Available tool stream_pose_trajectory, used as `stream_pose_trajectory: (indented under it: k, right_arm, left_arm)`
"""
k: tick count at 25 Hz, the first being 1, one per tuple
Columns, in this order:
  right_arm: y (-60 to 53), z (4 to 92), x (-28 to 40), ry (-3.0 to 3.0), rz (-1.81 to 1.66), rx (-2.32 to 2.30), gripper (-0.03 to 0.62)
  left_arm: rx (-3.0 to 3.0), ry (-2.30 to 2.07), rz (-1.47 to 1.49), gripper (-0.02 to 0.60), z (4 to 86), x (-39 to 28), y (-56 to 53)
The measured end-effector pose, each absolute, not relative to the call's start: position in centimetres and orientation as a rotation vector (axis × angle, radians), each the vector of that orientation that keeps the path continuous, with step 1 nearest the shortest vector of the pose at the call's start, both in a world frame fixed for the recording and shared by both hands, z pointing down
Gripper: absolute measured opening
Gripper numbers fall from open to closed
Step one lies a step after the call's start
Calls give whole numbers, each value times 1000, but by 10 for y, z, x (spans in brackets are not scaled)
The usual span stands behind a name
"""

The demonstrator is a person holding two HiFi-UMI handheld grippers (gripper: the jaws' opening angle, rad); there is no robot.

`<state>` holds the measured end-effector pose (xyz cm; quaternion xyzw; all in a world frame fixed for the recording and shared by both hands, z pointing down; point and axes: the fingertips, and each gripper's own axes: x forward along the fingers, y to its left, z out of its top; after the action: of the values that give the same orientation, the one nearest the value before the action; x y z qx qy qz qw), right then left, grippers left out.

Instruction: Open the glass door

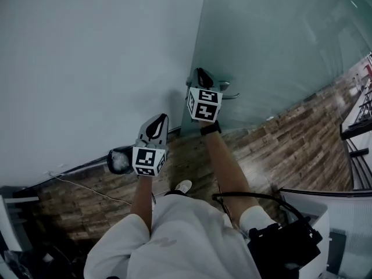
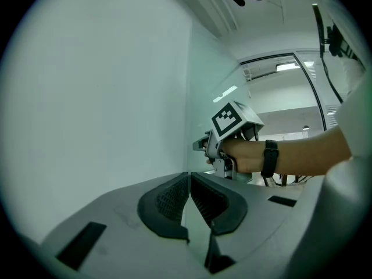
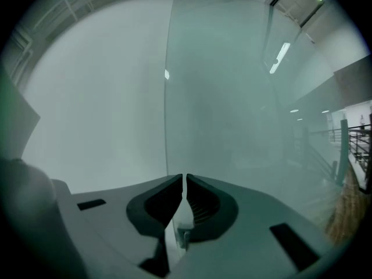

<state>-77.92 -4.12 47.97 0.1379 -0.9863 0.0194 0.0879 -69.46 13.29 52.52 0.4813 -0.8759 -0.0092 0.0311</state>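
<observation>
The right gripper [image 3: 184, 180] has its jaws almost pressed together, with only a thin slit left between the tips. Nothing sits between the tips. A small pale bit shows low down in the gap behind them, and I cannot tell what it is. From the head view this gripper is up against the metal door handle [image 1: 228, 92], at the edge of the glass door [image 1: 279, 45]. I cannot tell if it touches the handle.

The glass door stands right in front of the right gripper. It is next to the white wall [image 1: 87, 57], and its handle side is by the wall.

The left gripper [image 2: 189, 179] has its jaws pressed together and holds nothing. It hangs lower, close to the white wall, away from the door and above the wooden floor [image 1: 279, 150].
</observation>
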Motion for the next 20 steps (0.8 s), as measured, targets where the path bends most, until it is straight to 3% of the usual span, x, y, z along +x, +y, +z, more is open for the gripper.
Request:
stream_pose_trajectory:
  k: [8, 13, 16, 20]
  right_arm:
    - [-49, 471, -760, -2962, 4, 373, 3]
    - [-49, 421, -645, -3035, -49, 355, 3]
    - [-88, 419, -554, -3002, 71, 591, 3]
    - [-140, 437, -410, -2912, 138, 1024, 3]
  left_arm:
    - [1611, -2658, -28, 15, 500, -687, 111]
    - [1726, -2581, -69, 3, 455, -630, 79]
    - [1947, -2402, -83, 3, 439, -595, 5]
    - [2267, -2117, -91, 3, 443, -496, -94]
